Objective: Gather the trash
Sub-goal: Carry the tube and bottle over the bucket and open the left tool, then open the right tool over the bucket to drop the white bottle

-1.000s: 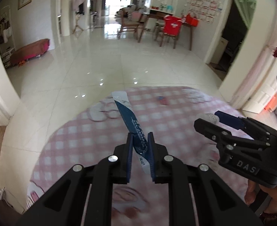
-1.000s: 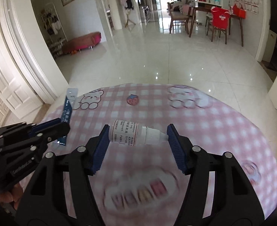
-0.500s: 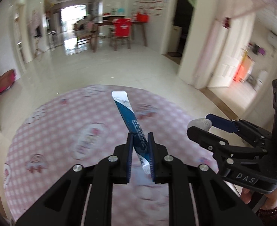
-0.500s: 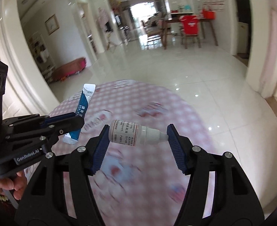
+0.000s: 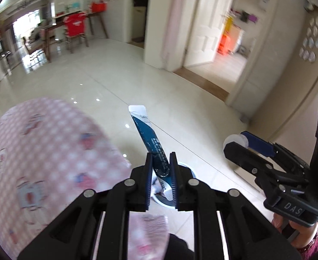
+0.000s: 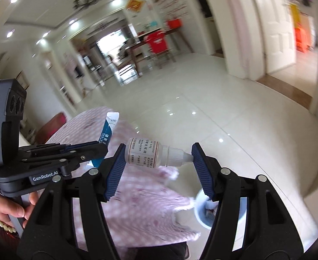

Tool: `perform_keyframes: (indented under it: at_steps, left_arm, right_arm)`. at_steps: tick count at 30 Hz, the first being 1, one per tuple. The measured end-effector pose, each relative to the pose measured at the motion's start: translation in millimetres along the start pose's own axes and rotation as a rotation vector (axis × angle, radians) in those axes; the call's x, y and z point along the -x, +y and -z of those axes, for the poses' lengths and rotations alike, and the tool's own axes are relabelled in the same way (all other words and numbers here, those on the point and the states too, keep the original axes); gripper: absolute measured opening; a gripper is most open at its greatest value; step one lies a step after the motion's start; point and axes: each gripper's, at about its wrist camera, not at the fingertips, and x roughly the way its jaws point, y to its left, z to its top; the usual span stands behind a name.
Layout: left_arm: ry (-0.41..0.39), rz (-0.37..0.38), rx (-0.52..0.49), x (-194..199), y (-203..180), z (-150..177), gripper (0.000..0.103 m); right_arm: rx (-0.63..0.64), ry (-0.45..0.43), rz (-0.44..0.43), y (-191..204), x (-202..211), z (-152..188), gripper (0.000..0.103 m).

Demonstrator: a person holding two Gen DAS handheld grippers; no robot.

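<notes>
While both grippers hang out past the table edge over the floor, each is clamped on one piece of trash. Left gripper [image 5: 161, 170] pinches a blue and white sachet [image 5: 150, 143] between nearly closed fingers, low on the strip; most of the sachet sticks up and forward, tilted toward that gripper's left, white end on top, short tail below the pads. Right gripper [image 6: 156, 153] grips a small dropper bottle [image 6: 153, 155] lengthwise, lying crosswise between the blue pads [image 6: 114, 171]: base against the left pad, nozzle tip against the right one (label text too small to read).

Below and just ahead of the left gripper sits a round bin [image 5: 169, 201], mostly hidden behind the fingers, some scraps inside. In the right wrist view the same bin [image 6: 200, 205] shows low, behind the right finger, so it lies under and to the right of the bottle. Pink checked tablecloth [image 5: 50, 151] lies left of the left gripper, blurred; in the right view it runs under the bottle. The left gripper and the hand [image 6: 9, 210] holding it show at the right camera's left.
</notes>
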Motion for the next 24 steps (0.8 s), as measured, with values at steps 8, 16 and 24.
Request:
perform_keyframes:
  at_steps: [8,16,24]
  left_arm:
    - [0.078,0.043,-0.07,-59.5,-64.7,-9.4,0.016]
    - [0.097,0.01,-0.069,-77.9,-71.5,-6.1,0.073]
    - [0.101,-0.021,-0.014,-75.2,-54.0,-7.2,0.074]
  right_arm:
    - [-0.196,-0.087,0.103,-71.0,31.7,18.1,0.061]
    - [-0.245,-0.107,0.135,-94.3,47.0,36.5,0.061]
    - [-0.237,-0.082,0.119,-87.7,33.4,31.2,0.061]
